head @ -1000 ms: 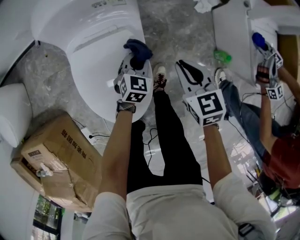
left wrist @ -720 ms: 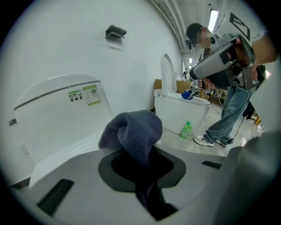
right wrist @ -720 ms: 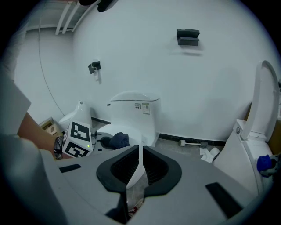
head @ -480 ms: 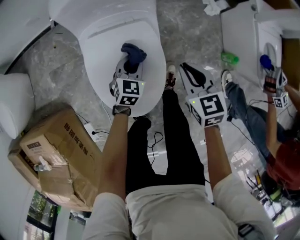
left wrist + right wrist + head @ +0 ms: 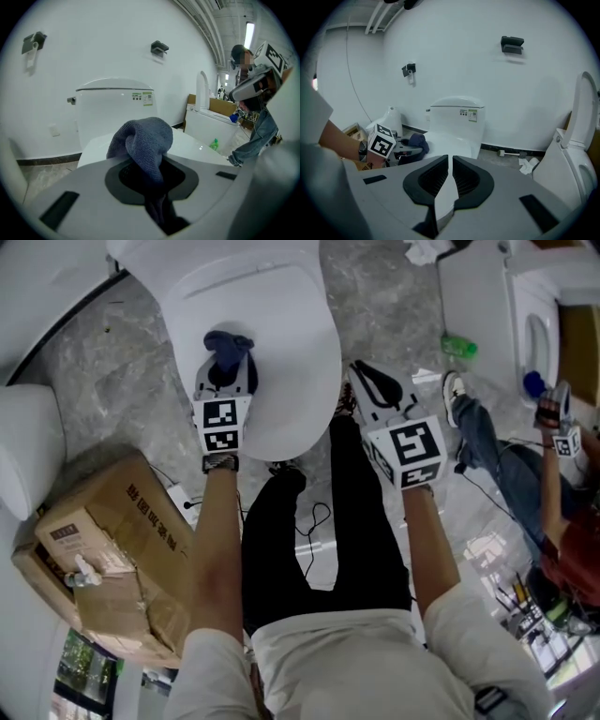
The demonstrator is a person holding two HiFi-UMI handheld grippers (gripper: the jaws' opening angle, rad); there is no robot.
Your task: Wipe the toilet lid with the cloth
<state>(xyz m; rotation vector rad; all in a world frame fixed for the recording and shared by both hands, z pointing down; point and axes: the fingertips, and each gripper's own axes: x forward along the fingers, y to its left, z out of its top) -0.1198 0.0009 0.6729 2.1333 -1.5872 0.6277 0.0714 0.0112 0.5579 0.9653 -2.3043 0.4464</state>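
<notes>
- Left gripper (image 5: 225,369) jaws are clamping the bunched cloth (image 5: 228,343) over the toilet lid (image 5: 291,324).
- Right gripper (image 5: 373,390) jaws are sitting nearly closed, gripping nothing.
- Risk: the balled cloth skimming and leaving patches unwiped.

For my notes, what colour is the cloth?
The cloth is dark blue, clearest in the left gripper view.

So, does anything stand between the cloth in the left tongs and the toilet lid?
Nothing visible does. The left tongs grip the cloth right over the closed toilet lid, whose surface lies bare; the right tongs hang shut beside it.
</notes>
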